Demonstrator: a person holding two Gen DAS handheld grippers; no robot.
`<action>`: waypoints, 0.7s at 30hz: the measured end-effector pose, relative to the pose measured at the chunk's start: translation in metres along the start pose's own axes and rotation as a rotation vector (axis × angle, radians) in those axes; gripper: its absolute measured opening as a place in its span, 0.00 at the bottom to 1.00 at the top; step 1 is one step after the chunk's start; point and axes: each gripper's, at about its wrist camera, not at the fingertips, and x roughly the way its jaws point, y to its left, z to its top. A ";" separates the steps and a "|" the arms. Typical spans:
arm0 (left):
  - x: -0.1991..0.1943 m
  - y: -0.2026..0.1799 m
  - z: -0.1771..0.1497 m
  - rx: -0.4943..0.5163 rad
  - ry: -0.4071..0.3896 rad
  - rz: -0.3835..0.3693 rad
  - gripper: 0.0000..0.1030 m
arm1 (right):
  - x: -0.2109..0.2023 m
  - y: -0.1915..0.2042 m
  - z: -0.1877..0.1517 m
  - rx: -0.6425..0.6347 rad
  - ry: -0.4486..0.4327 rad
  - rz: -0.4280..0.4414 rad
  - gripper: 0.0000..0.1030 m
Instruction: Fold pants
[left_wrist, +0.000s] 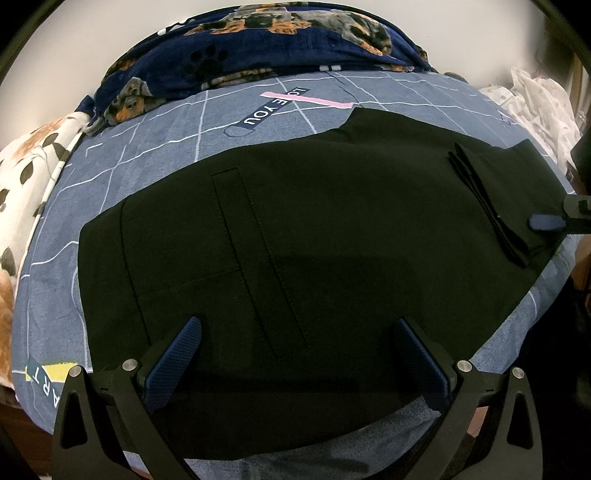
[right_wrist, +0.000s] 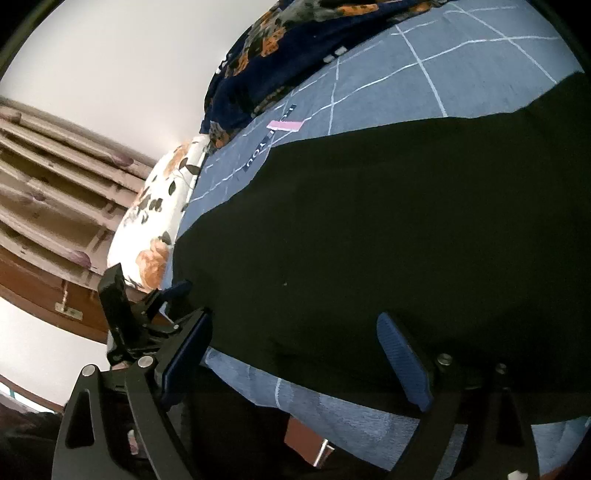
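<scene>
Black pants (left_wrist: 332, 221) lie flat on the blue grid-patterned bedsheet (left_wrist: 147, 147), with a long stitched pocket outline left of centre and layered hem edges (left_wrist: 487, 210) toward the right. My left gripper (left_wrist: 301, 356) hovers over the near edge of the pants, open, its blue pads wide apart and nothing pinched. At the right edge of the left wrist view one blue fingertip of the right gripper (left_wrist: 546, 222) rests by the hem. In the right wrist view the pants (right_wrist: 369, 240) fill the centre; my right gripper (right_wrist: 295, 356) is open above their near edge. The left gripper (right_wrist: 147, 310) shows at the left.
A navy dog-print blanket (left_wrist: 277, 44) is bunched at the far side of the bed. A white floral quilt (left_wrist: 33, 166) lies at the left, and crumpled white cloth (left_wrist: 535, 107) at the right. Beyond the bed hang curtains (right_wrist: 55, 177); the bed's near edge drops to wood (right_wrist: 306, 435).
</scene>
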 end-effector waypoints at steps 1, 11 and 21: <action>0.000 0.000 0.000 0.000 0.000 0.000 1.00 | 0.000 0.000 0.000 0.002 0.000 0.003 0.87; -0.003 0.000 0.001 0.000 -0.010 0.000 1.00 | -0.007 -0.005 0.003 0.039 -0.016 0.065 0.87; -0.046 -0.010 0.040 -0.057 -0.158 -0.277 0.90 | -0.040 -0.049 -0.017 0.455 -0.099 0.395 0.40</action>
